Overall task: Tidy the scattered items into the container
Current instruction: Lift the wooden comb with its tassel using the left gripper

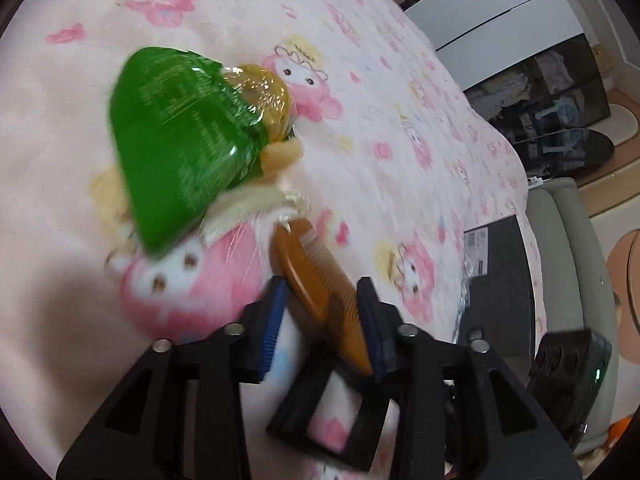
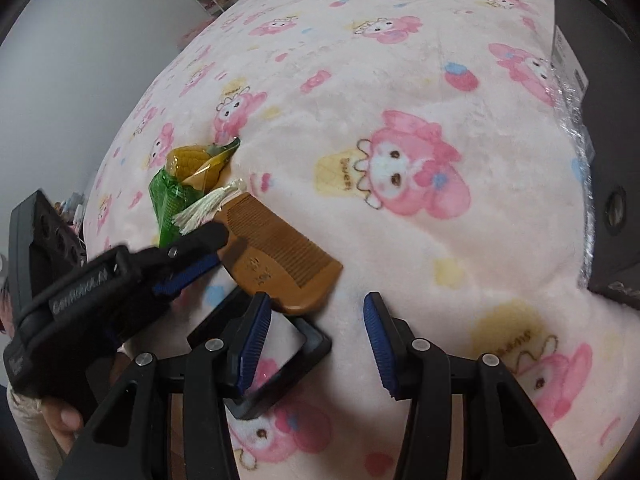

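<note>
A brown wooden comb (image 1: 320,280) with a cream tassel (image 2: 208,204) lies on the pink patterned blanket (image 2: 400,80). My left gripper (image 1: 322,304) is open, its blue pads (image 1: 272,324) on either side of the comb's near end; from the right wrist view it (image 2: 208,252) reaches in from the left beside the comb (image 2: 276,256). A corn cob in a green wrapper (image 1: 180,140) lies just beyond the comb, also in the right wrist view (image 2: 188,176). My right gripper (image 2: 316,340) is open and empty, just short of the comb. A black box (image 2: 600,120) lies at the right.
The black box (image 1: 500,280) lies at the blanket's right edge in the left wrist view. A grey-green cushion (image 1: 568,272) and dark shelves (image 1: 540,100) stand beyond the bed. A black square frame (image 2: 276,364) lies under my right gripper.
</note>
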Demonstrator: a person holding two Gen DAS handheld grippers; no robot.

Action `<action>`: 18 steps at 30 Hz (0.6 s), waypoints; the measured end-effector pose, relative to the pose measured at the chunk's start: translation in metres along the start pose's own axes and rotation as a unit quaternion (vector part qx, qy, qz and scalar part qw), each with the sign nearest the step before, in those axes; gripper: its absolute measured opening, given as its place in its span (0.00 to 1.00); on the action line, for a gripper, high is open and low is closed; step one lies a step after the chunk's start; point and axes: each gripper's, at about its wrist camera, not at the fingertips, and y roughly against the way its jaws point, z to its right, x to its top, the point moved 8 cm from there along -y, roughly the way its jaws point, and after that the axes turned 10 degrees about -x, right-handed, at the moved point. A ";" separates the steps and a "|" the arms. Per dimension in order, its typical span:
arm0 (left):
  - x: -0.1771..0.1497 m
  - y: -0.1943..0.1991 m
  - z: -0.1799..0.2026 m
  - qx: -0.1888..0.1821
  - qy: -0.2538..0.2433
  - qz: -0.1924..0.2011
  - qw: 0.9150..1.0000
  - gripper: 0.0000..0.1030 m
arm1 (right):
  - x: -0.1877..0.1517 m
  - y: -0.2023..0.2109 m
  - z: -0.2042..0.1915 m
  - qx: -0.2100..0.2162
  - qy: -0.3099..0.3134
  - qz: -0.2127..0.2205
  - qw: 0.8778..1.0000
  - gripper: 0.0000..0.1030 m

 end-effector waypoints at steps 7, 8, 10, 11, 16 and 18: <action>-0.009 -0.010 0.018 0.012 -0.047 -0.002 0.999 0.20 | 0.004 -0.011 0.000 0.024 -0.018 -0.006 1.000 0.47; -0.012 -0.006 0.023 0.005 -0.050 0.001 0.999 0.19 | 0.003 -0.008 0.003 0.030 -0.024 -0.004 0.999 0.47; -0.019 0.000 0.032 -0.009 -0.052 0.000 0.999 0.18 | 0.000 -0.002 0.009 0.044 -0.037 -0.002 0.998 0.47; -0.025 0.002 0.037 -0.013 -0.053 -0.002 0.999 0.18 | -0.001 0.002 0.012 0.050 -0.044 -0.002 0.998 0.47; -0.068 0.008 0.067 -0.039 -0.063 -0.031 0.997 0.17 | -0.015 0.034 0.041 0.044 -0.056 0.006 0.997 0.47; -0.090 0.006 0.079 -0.058 -0.063 -0.053 0.995 0.17 | -0.026 0.052 0.059 0.037 -0.059 0.015 0.997 0.47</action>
